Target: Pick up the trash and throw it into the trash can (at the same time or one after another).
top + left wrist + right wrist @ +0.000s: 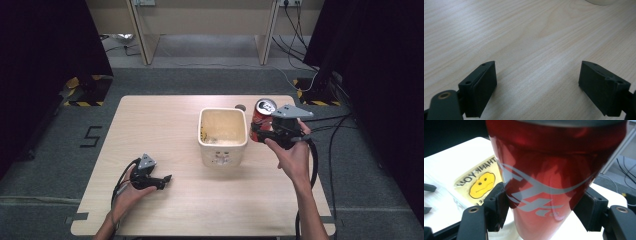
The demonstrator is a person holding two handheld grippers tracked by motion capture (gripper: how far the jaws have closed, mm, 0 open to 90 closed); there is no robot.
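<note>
Wooden table point(175, 125): right hand-held gripper point(260, 131) pinches red can point(262, 116); left hand-held gripper point(167, 179) spread.

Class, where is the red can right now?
The red can is held in the right gripper, just right of the cream bin, in the high view.

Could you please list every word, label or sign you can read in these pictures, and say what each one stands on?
"THANK YOU": upside down on the yellow smiley-face label of the white bin, in the right gripper view.
Silver script logo on the red can: stylised, not readable as words.
Dark print on the bin's front in the high view: too small to read.
</note>
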